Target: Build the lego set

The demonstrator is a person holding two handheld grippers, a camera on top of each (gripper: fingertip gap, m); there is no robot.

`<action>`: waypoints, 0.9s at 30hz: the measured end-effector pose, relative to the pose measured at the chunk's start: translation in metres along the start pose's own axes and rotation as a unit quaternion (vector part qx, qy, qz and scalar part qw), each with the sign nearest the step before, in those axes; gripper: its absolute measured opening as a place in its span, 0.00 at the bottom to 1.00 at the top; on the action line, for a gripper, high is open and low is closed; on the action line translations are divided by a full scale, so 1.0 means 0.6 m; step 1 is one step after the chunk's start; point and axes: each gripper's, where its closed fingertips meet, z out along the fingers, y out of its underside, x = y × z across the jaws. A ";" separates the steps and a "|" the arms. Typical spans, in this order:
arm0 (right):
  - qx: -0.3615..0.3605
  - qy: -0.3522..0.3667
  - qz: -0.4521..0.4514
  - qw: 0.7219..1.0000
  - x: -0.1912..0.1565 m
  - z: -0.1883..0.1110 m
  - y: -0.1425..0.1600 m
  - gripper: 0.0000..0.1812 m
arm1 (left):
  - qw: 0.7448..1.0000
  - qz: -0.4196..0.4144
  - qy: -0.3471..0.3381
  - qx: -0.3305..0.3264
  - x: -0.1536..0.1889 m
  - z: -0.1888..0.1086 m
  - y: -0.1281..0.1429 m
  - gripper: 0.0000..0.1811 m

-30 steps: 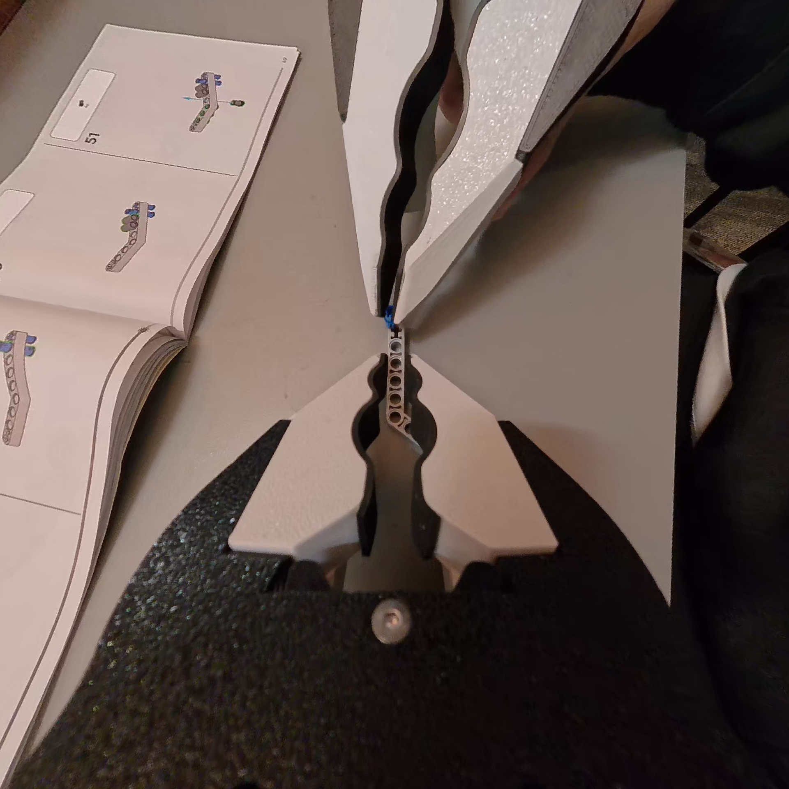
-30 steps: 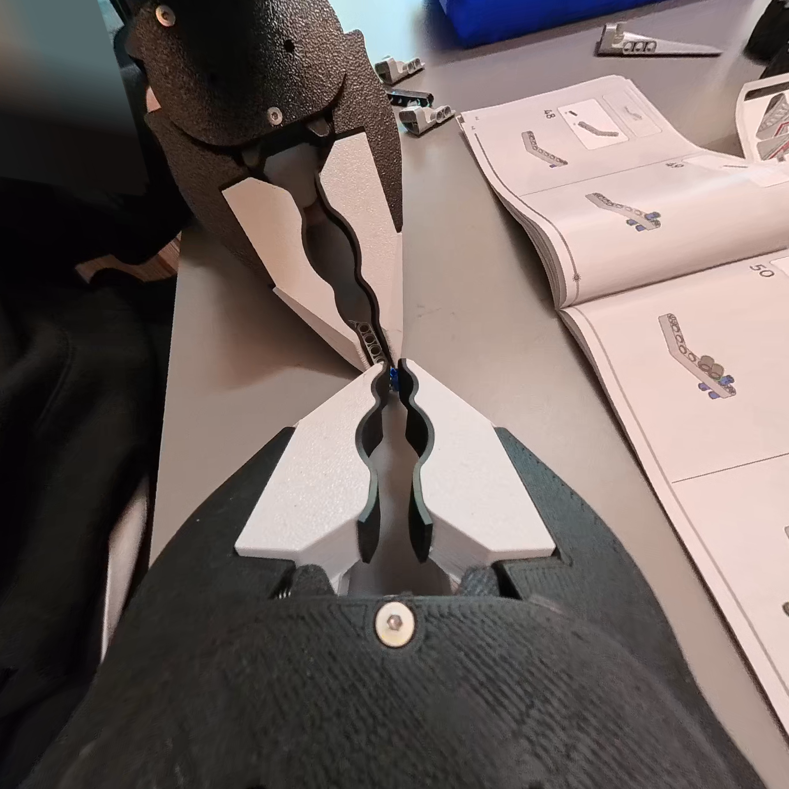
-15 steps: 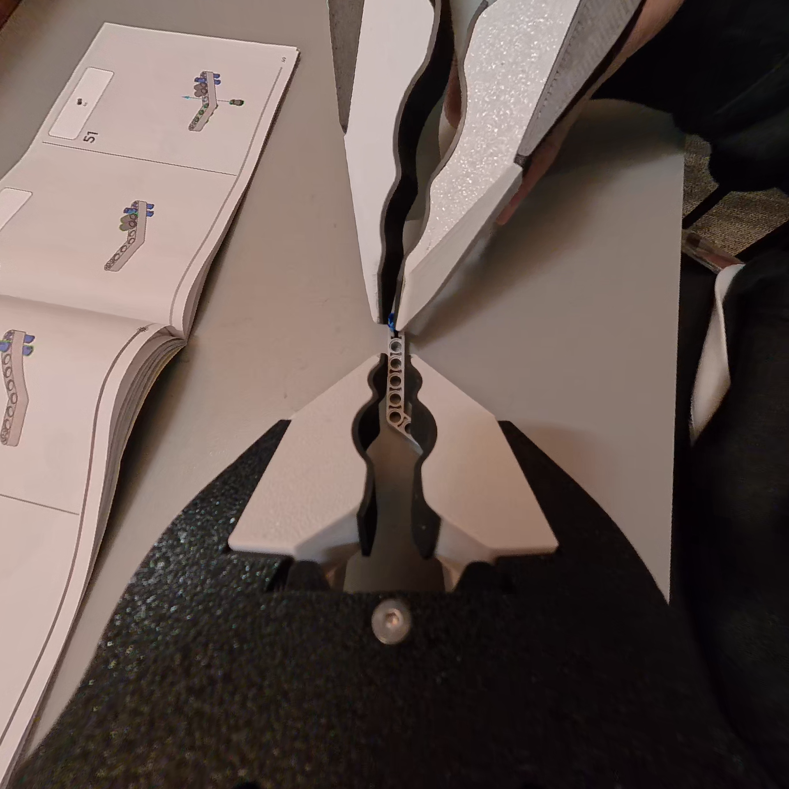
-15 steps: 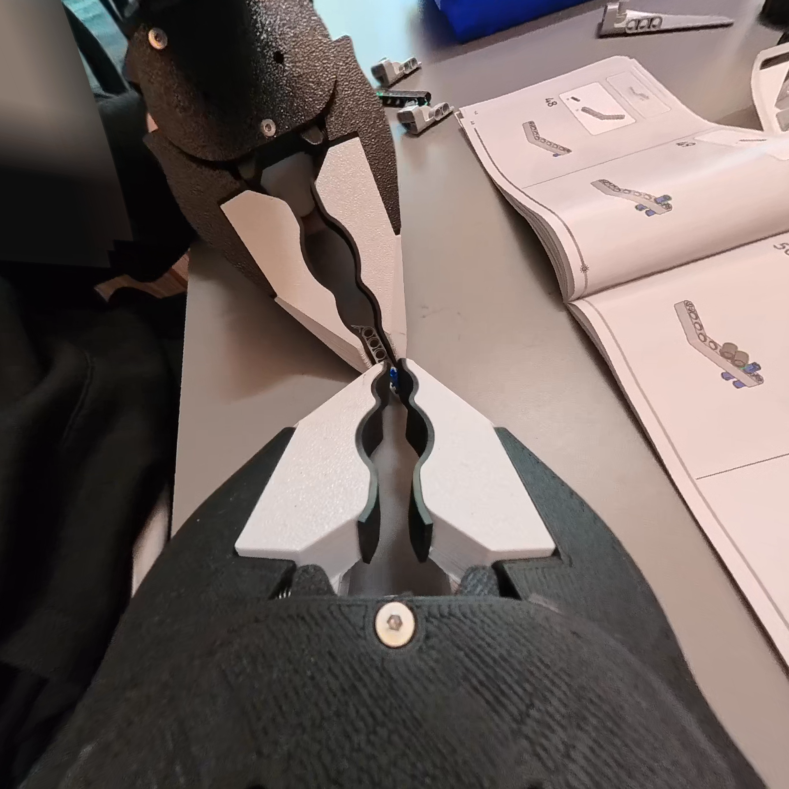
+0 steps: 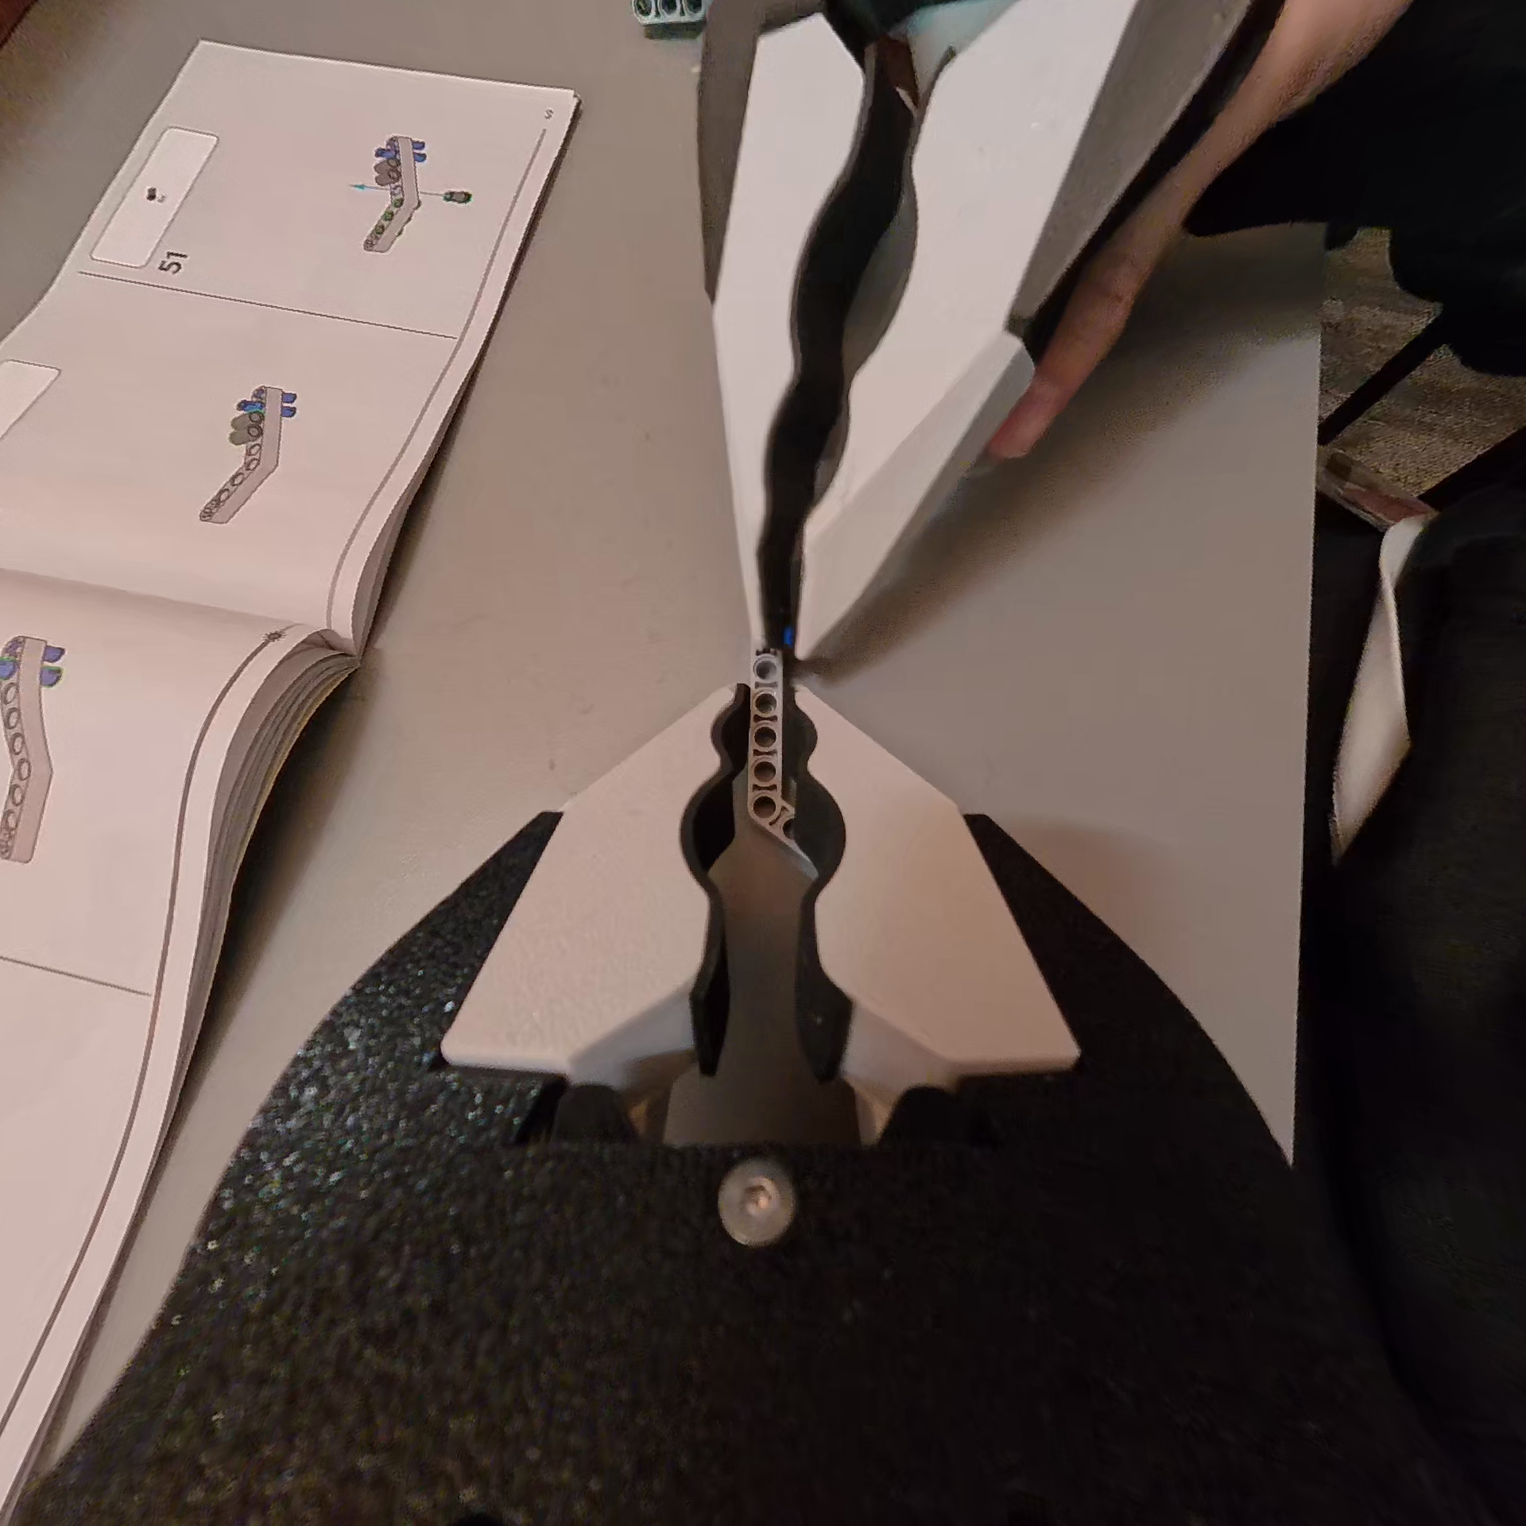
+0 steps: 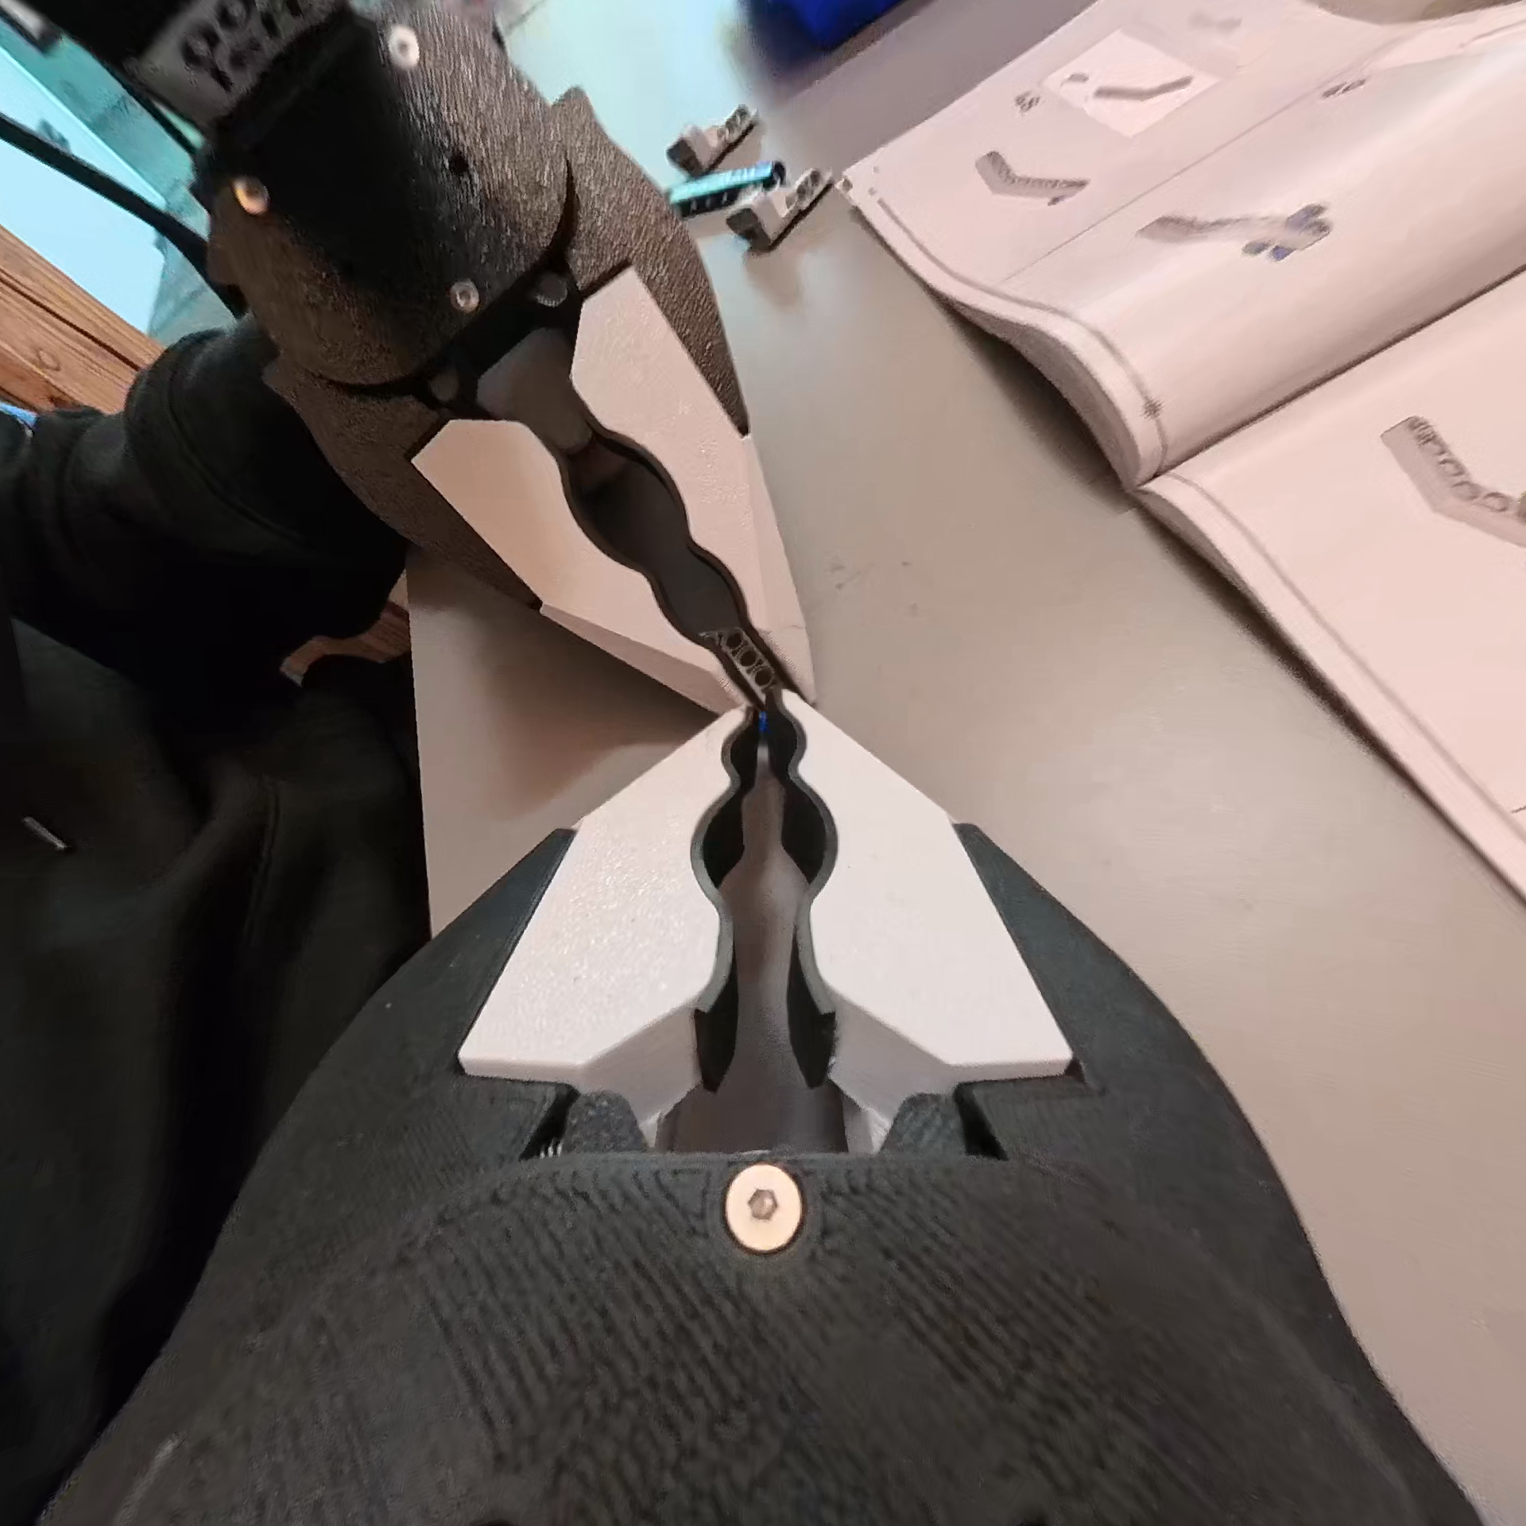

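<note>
left gripper (image 5: 768, 689): clamping the grey beam (image 5: 766, 755) at frame centre, end hole sticking out for access
right gripper (image 6: 764, 718): pinching the blue pin (image 6: 763, 724), closed narrow, lining it up with that hole
pose: tips meeting nose to nose over the table (image 5: 1073, 743)
manual (image 5: 206, 413): lying open at left

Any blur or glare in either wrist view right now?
Left wrist view: grey beam and instruction booklet sharp, right gripper slightly smeared, lighting dim and warm, no glare. Right wrist view: motion blur across booklet and loose pieces; blue pin barely resolved.
</note>
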 end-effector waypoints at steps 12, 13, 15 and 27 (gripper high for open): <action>0.021 0.023 -0.024 0.999 -0.007 -0.021 -0.007 0.00 | 1.000 -0.004 0.003 0.000 0.000 -0.001 0.000 0.03; 0.027 0.033 -0.031 0.999 -0.006 -0.028 -0.010 0.00 | 1.000 -0.004 0.003 0.000 0.000 -0.001 0.000 0.03; 0.034 0.047 -0.039 0.998 -0.002 -0.039 -0.014 0.00 | 1.000 -0.003 0.002 0.000 0.000 -0.001 0.000 0.03; 0.073 0.004 0.133 0.988 0.025 -0.047 0.004 0.00 | 1.000 -0.002 0.007 0.001 0.003 -0.001 0.001 0.03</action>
